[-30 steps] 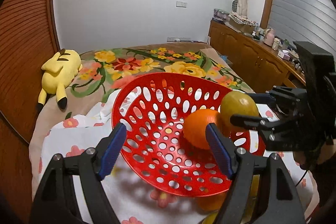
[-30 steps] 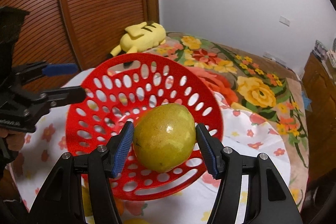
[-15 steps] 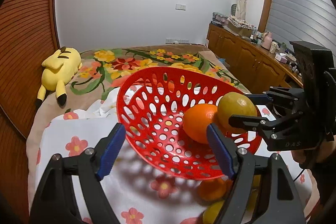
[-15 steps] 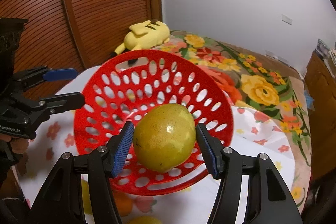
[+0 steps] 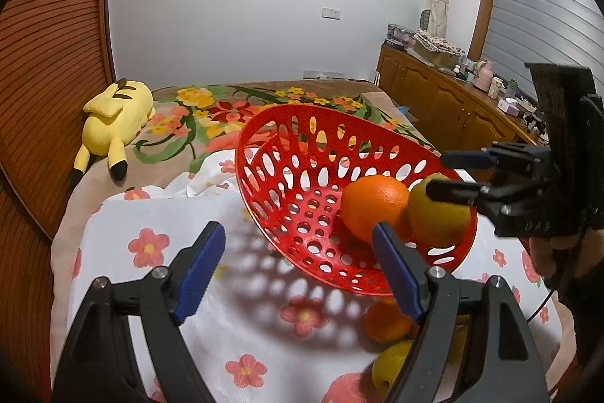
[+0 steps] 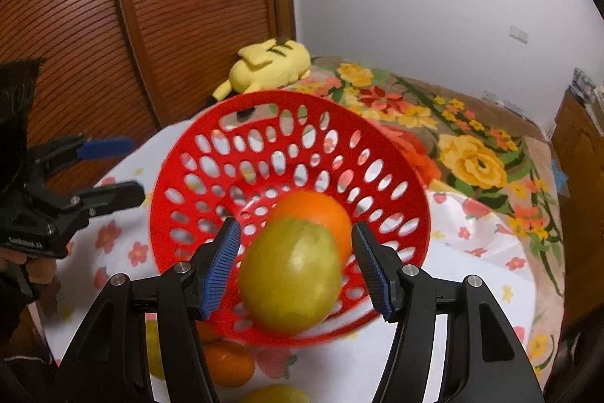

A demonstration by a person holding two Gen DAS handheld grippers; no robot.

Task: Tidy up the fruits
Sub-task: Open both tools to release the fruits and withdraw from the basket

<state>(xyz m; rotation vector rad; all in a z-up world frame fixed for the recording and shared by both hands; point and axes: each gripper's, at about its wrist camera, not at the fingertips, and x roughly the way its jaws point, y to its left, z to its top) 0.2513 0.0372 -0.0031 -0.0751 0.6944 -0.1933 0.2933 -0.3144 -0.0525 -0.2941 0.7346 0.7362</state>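
yellow plush toy (image 5: 113, 114), floral bedspread (image 5: 211, 108), wooden cabinet (image 5: 445, 97)

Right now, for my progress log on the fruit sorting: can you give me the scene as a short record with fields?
basket: red, tilted, on cloth
in basket: orange
yellow fruit: over basket, beside the orange
right gripper: jaws around yellow fruit, grip unclear
left gripper: jaws open, empty
outside basket: loose orange, loose yellow one, on cloth
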